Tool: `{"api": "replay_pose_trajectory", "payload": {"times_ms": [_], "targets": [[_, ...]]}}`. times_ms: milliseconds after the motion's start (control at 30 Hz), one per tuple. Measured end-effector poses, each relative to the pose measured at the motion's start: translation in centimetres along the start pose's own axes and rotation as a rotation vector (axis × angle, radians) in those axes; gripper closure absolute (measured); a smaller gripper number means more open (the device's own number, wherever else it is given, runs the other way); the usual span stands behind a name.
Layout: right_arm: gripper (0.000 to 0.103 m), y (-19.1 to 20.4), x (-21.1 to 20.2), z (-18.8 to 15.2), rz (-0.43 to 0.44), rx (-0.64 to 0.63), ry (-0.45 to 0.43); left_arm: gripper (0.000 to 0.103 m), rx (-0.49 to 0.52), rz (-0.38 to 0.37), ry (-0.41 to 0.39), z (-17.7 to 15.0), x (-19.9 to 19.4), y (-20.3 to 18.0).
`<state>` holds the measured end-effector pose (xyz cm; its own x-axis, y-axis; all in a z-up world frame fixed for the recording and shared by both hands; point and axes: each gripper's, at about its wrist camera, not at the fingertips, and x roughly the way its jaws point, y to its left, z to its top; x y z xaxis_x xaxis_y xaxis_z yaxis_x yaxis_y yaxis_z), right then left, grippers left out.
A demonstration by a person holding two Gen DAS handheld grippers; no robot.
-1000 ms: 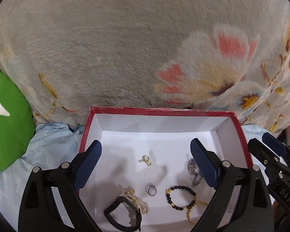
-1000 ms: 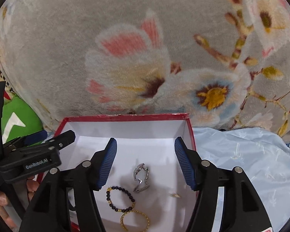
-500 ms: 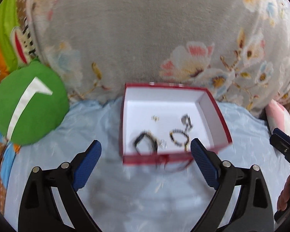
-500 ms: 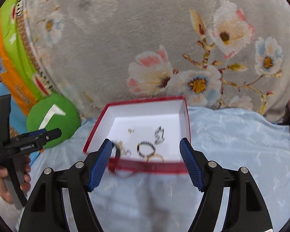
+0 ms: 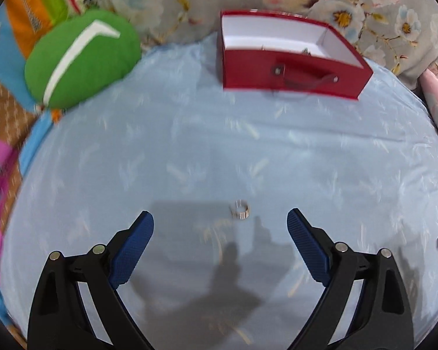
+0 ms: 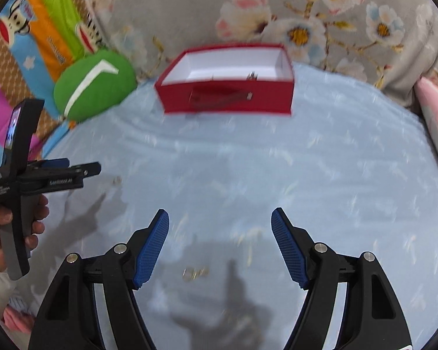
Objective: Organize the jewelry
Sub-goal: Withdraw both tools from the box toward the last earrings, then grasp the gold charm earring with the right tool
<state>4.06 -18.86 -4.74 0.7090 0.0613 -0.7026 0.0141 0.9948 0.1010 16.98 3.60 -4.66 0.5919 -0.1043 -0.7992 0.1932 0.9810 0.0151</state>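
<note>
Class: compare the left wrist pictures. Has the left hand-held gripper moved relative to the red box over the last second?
Yes. The left hand-held gripper has pulled back: the red box, earlier between its fingers, now sits far ahead on the blue sheet.

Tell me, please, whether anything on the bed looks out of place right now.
Yes. A ring lies loose on the blue sheet, well short of the red box holding other jewelry. A few small gold pieces also sit on the sheet between the right hand-held gripper's open fingers, too blurred to identify.
</note>
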Motion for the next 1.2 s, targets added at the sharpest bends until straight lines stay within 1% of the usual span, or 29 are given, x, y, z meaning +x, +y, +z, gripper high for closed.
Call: {"api": "replay_pose_trajectory", "payload": {"times_ms": [133, 233, 300, 433, 500, 533, 633, 700, 767, 967, 1033, 1100, 1200], "targets": [[0.034, 1.5, 2.0, -3.3, -0.016, -0.031, 0.063, 0.013, -0.063, -0.01, 0.049, -3.0, 0.7, 0.3], [0.034, 1.8, 2.9, -4.3, -0.003, -0.027, 0.079, 0.013, -0.073, 0.0, 0.057, -4.1, 0.8, 0.4], [0.038, 2.0, 3.6, -4.6, -0.006, -0.031, 0.088, 0.013, -0.067, 0.019, 0.053, -4.5, 0.7, 0.4], [0.048, 2.1, 4.9, -4.7, 0.009, -0.025, 0.116, 0.013, -0.08, 0.01, 0.053, -4.7, 0.7, 0.5], [0.058, 2.3, 5.4, -4.7, 0.01, -0.028, 0.131, 0.013, -0.083, 0.007, 0.051, -4.7, 0.7, 0.4], [0.059, 2.3, 5.7, -4.8, 0.01, -0.026, 0.142, 0.013, -0.082, 0.006, 0.05, -4.6, 0.7, 0.4], [0.062, 2.6, 5.8, -4.8, -0.004, -0.035, 0.133, 0.013, -0.083, 0.005, 0.048, -4.5, 0.8, 0.3], [0.068, 2.6, 5.9, -4.7, -0.014, -0.038, 0.129, 0.013, -0.088, 0.0, 0.049, -4.4, 0.9, 0.3], [0.072, 2.4, 6.0, -4.6, -0.018, -0.036, 0.127, 0.014, -0.091, -0.005, 0.053, -4.3, 1.1, 0.3], [0.083, 2.0, 6.0, -4.7, -0.031, -0.026, 0.118, 0.018, -0.098, -0.027, 0.062, -3.7, 1.8, -0.1], [0.086, 1.8, 5.9, -4.7, -0.032, -0.017, 0.116, 0.023, -0.1, -0.03, 0.066, -3.6, 2.1, -0.2], [0.091, 1.7, 5.9, -4.7, -0.032, -0.008, 0.115, 0.026, -0.104, -0.033, 0.073, -3.5, 2.5, -0.3], [0.092, 1.3, 5.9, -4.6, -0.024, 0.006, 0.116, 0.027, -0.115, -0.041, 0.078, -3.3, 2.9, -0.3]]}}
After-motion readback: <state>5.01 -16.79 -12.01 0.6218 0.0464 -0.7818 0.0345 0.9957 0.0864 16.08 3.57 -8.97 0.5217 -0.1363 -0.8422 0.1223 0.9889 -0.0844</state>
